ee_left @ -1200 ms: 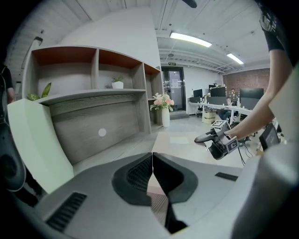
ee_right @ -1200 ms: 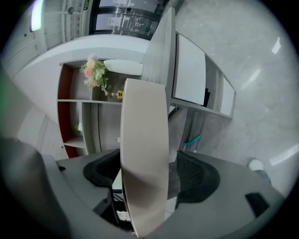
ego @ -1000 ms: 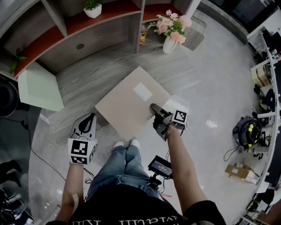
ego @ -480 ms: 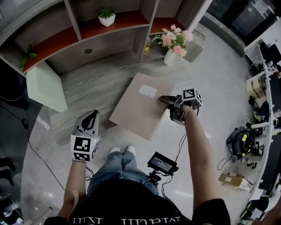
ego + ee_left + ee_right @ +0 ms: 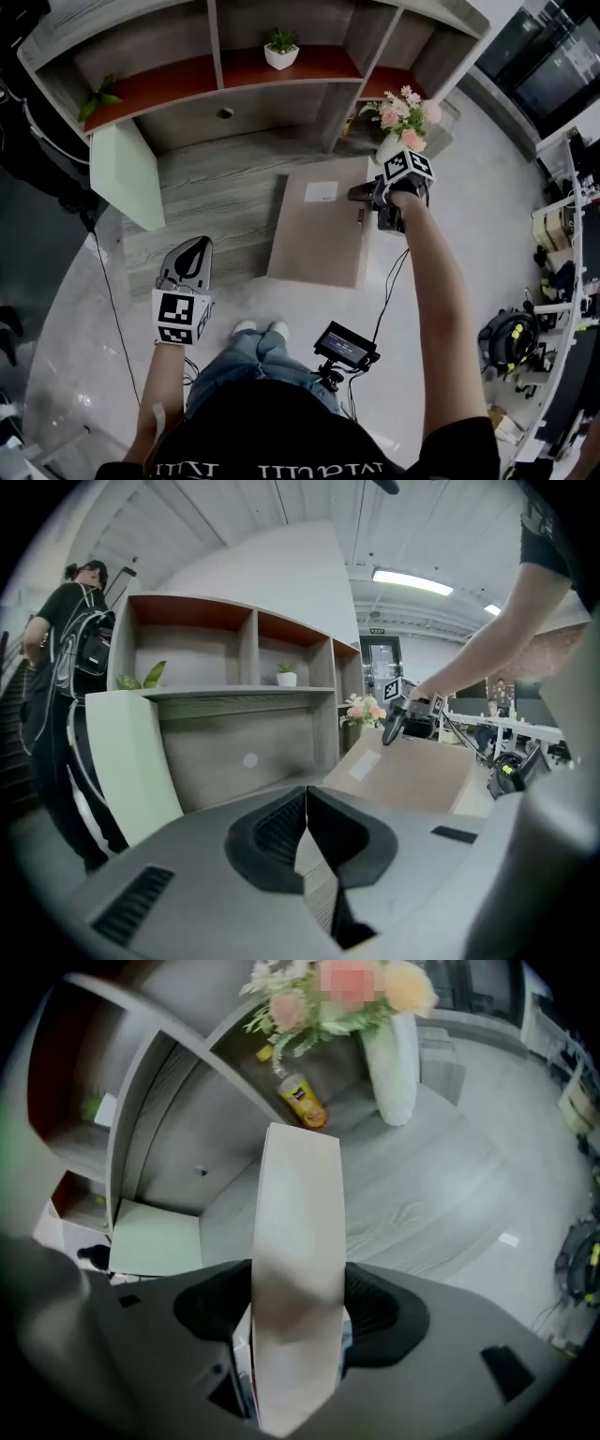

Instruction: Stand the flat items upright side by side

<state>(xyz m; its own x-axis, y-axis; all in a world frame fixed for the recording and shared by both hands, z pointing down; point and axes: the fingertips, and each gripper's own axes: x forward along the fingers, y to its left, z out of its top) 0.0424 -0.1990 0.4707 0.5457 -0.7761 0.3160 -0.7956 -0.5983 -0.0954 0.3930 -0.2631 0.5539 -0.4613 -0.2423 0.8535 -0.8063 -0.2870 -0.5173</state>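
Beige cardboard box [image 5: 314, 234], flat and rectangular, with a white label [image 5: 321, 191] on its face, and the right gripper [image 5: 360, 194] has it. The pads are clamped on one thin edge, and in the right gripper view that edge fills the gap from pad to pad. The box hangs tilted, its gripped edge high and the opposite edge low, sloping down towards the left gripper [image 5: 190, 251]. That one hovers well apart from the box, its jaws pressed together with nothing between them.

Ahead of the left gripper a pale green flat panel [image 5: 127, 178] stands upright, leaning on the end of the grey wooden shelf unit [image 5: 281, 103]. Just beyond the right gripper's jaws sit a white vase of pink flowers [image 5: 398, 131] and a yellow bottle [image 5: 302, 1099] lying tipped in the shelf's lower bay. Far off to the left gripper's left, a person in dark clothes [image 5: 66, 667] stands by the shelf.
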